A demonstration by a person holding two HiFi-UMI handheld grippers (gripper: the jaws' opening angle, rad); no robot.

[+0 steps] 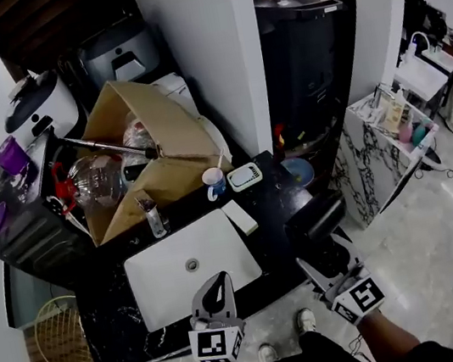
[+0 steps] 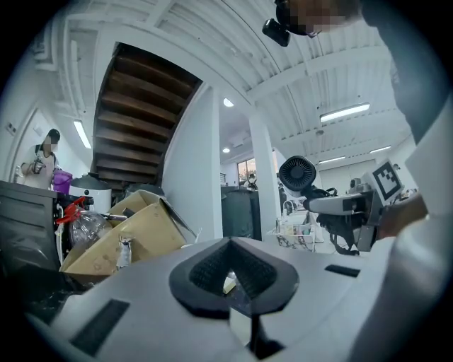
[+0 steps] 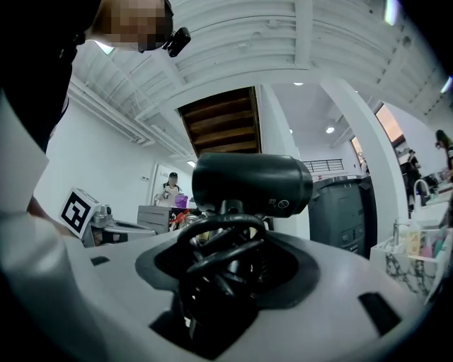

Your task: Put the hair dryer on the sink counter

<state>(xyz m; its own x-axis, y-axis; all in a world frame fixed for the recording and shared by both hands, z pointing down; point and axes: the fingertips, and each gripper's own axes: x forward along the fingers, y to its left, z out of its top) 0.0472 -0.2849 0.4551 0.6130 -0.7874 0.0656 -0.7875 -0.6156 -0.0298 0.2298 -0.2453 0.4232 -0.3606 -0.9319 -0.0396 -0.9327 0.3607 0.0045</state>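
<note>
**Operator:** What do you record for the right side?

**Inspector:** Your right gripper has its jaws set wide and pressed on the handle of the black hair dryer. The barrel lies crosswise just past the jaw tips. The cord is looped round the handle, between the jaws. In my judgement you grip the handle so the heavy barrel rides upright and the cord cannot trail.

**Operator:** And the left?

**Inspector:** Your left gripper has its jaws closed tip to tip with nothing in them. The white sink lies just ahead of them. I judge that hand is kept free to steady the dryer if needed.

**Operator:** Is the dryer down yet?

**Inspector:** No. You carry it in the air by the near right corner of the dark surface, which lies ahead and left of your right jaws. The bare stretch beside the sink looks the fit place. Farther on stand a cup and a cardboard box.

**Operator:** Any markings?

**Inspector:** Black-and-white square markers on both grippers' cubes. There is a small round mark on the barrel, too small to read. No brand name is legible.
</note>
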